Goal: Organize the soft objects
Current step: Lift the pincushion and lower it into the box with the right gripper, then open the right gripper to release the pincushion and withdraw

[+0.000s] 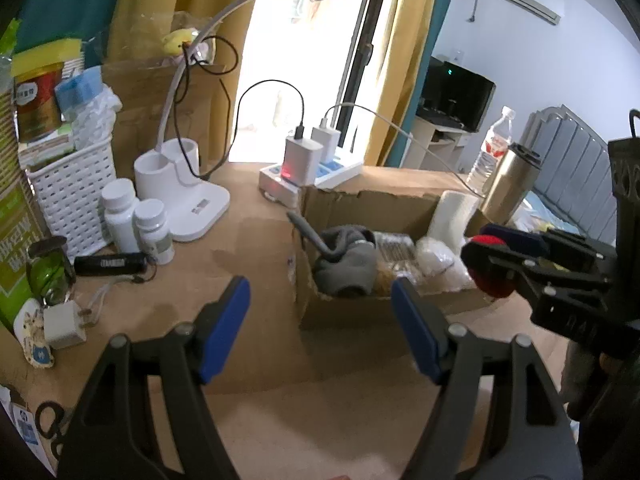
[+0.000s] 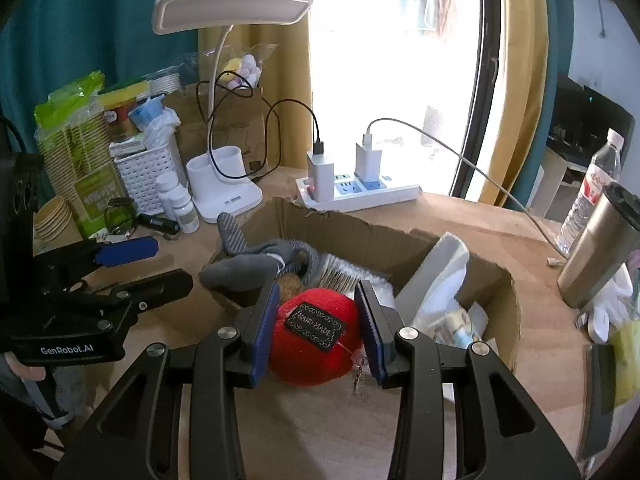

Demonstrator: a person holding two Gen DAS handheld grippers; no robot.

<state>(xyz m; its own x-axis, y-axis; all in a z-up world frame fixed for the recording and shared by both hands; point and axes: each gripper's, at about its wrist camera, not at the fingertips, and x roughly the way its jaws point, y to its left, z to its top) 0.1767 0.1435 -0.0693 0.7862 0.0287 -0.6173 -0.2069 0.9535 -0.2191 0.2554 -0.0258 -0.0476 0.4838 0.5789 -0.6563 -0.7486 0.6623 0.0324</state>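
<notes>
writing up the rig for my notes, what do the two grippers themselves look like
Both match: black plastic frames with triangular cut-outs, silver round pivot screws, and flat blue pads lining the fingers. The left gripper shows smooth blue pads; the right gripper shows ribbed pad edges. The left gripper's body, seen from the right wrist view, carries white "GenRobot.AI" lettering.

the right gripper (image 2: 318, 326) holds a red plush ball (image 2: 312, 356) with a black "hand made" label between its blue fingers (image 2: 264, 330), at the near edge of the cardboard box (image 2: 500, 300). grey gloves (image 2: 248, 264) lie inside it. the left gripper (image 2: 132, 264) stands spread apart at the left, above the counter (image 2: 500, 216).
</notes>
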